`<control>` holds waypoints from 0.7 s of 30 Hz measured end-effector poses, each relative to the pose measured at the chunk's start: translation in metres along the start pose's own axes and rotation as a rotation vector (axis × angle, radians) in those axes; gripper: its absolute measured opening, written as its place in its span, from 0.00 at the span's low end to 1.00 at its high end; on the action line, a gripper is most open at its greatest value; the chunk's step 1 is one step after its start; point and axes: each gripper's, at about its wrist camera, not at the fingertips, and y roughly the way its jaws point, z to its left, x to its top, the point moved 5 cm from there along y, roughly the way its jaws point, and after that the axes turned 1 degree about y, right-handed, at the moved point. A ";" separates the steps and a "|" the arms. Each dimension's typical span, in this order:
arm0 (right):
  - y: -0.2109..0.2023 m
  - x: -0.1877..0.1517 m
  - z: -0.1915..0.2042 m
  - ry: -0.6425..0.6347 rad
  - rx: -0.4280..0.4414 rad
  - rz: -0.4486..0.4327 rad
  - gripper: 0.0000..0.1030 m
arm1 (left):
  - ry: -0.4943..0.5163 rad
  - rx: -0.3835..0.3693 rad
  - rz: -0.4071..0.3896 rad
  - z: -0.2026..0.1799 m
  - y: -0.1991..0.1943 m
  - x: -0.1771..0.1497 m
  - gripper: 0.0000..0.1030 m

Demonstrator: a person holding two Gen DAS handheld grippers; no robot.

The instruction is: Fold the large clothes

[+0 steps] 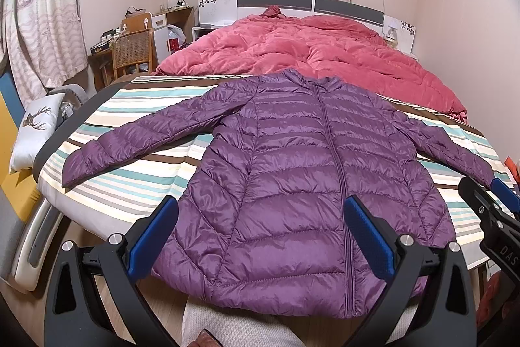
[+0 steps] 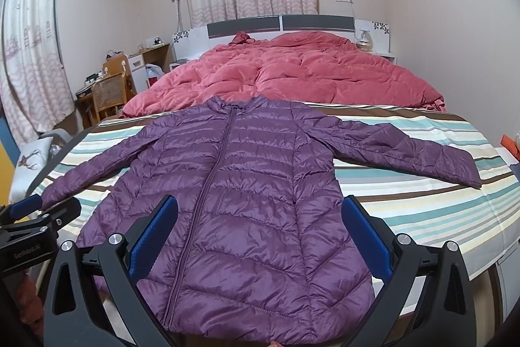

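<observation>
A purple quilted down jacket (image 1: 292,171) (image 2: 247,184) lies flat and zipped, front up, on the striped sheet (image 1: 130,171) (image 2: 406,200) at the foot of the bed, both sleeves spread out sideways. Its hem hangs slightly over the bed's near edge. My left gripper (image 1: 260,233) hovers open above the hem, left of the zipper, holding nothing. My right gripper (image 2: 260,233) hovers open above the hem, right of the zipper, also holding nothing. Each gripper shows at the edge of the other's view, the right gripper (image 1: 487,204) and the left gripper (image 2: 39,217).
A rumpled red duvet (image 1: 308,54) (image 2: 292,77) covers the far half of the bed up to the headboard (image 2: 279,23). A wooden chair (image 1: 131,52) and cluttered desk stand at the left. A deer-print cushion (image 1: 35,132) lies left of the bed. Curtains hang behind.
</observation>
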 end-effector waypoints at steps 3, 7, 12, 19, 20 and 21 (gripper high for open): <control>0.000 -0.001 0.001 0.002 0.002 0.002 0.97 | -0.001 0.000 0.000 0.000 0.000 0.000 0.98; 0.003 -0.003 0.002 0.010 0.020 0.005 0.97 | -0.001 0.001 0.002 0.000 0.001 -0.001 0.98; 0.008 -0.005 -0.002 0.014 0.017 0.027 0.97 | 0.005 0.005 0.013 -0.001 0.005 -0.004 0.98; 0.024 -0.003 -0.026 0.081 0.019 0.073 0.97 | -0.006 -0.051 0.080 0.001 0.025 -0.005 0.98; 0.030 -0.003 -0.033 0.106 0.013 0.094 0.97 | -0.015 -0.073 0.097 0.002 0.030 -0.005 0.98; 0.035 -0.003 -0.042 0.136 -0.003 0.107 0.97 | -0.031 -0.097 0.115 0.003 0.037 -0.005 0.98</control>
